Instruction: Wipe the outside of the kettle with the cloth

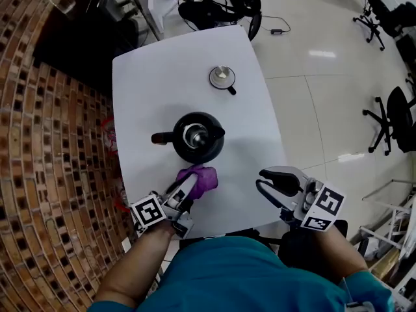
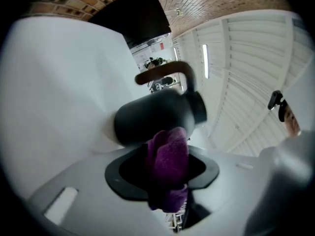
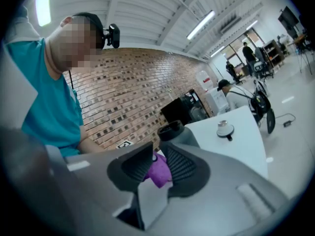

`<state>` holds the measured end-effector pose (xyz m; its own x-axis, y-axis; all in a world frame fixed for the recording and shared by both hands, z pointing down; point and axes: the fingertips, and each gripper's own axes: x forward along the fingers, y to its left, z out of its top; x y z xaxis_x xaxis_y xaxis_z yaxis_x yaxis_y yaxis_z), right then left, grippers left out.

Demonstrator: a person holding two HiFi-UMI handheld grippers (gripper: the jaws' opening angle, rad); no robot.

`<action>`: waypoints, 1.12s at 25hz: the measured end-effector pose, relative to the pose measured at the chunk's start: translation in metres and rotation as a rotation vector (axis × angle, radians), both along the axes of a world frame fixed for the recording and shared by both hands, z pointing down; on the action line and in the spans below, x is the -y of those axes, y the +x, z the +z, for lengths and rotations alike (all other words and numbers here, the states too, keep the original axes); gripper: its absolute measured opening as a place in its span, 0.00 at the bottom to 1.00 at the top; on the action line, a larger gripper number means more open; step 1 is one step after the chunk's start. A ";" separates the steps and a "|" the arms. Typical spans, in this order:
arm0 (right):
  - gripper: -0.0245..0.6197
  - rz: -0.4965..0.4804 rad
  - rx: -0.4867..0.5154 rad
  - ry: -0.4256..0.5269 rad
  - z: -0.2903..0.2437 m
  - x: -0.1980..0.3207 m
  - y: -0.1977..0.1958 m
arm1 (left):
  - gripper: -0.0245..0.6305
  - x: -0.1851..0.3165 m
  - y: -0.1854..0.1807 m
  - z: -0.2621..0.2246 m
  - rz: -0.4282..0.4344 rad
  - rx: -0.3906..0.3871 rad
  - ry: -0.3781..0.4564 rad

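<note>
White table (image 1: 136, 96), brick wall (image 1: 39, 174), glossy pale floor (image 1: 312, 109), black office chairs (image 1: 393, 119), ceiling strip lights (image 3: 199, 26)

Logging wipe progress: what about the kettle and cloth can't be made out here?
- Whether the cloth touches the kettle: left gripper view, the cloth covers that spot.
- Kettle's lower body: right gripper view, behind the jaws.
- Kettle's inside: head view, too dark and small.

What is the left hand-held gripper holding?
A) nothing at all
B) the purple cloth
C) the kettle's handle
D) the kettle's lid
B: in the left gripper view the left hand-held gripper is shut on the purple cloth, with the kettle just beyond it.
</note>
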<state>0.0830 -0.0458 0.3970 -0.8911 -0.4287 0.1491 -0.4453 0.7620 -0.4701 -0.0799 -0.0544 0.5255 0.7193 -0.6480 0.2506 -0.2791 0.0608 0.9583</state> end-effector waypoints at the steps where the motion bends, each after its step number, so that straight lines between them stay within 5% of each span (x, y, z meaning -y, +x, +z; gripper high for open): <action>1: 0.16 -0.003 -0.003 0.009 -0.003 0.001 -0.006 | 0.31 0.002 -0.011 -0.012 0.007 0.007 0.032; 8: 0.16 -0.014 -0.031 0.043 -0.009 0.010 -0.042 | 0.31 0.033 -0.036 -0.015 0.102 0.096 0.169; 15: 0.16 -0.022 -0.053 0.037 -0.005 0.014 -0.055 | 0.31 0.042 -0.035 0.033 0.151 0.153 0.123; 22: 0.16 -0.034 -0.047 0.048 -0.015 0.018 -0.061 | 0.31 0.054 -0.050 -0.058 0.149 0.140 0.307; 28: 0.16 -0.047 -0.054 0.050 -0.015 0.019 -0.064 | 0.32 0.073 -0.045 -0.052 0.180 0.167 0.329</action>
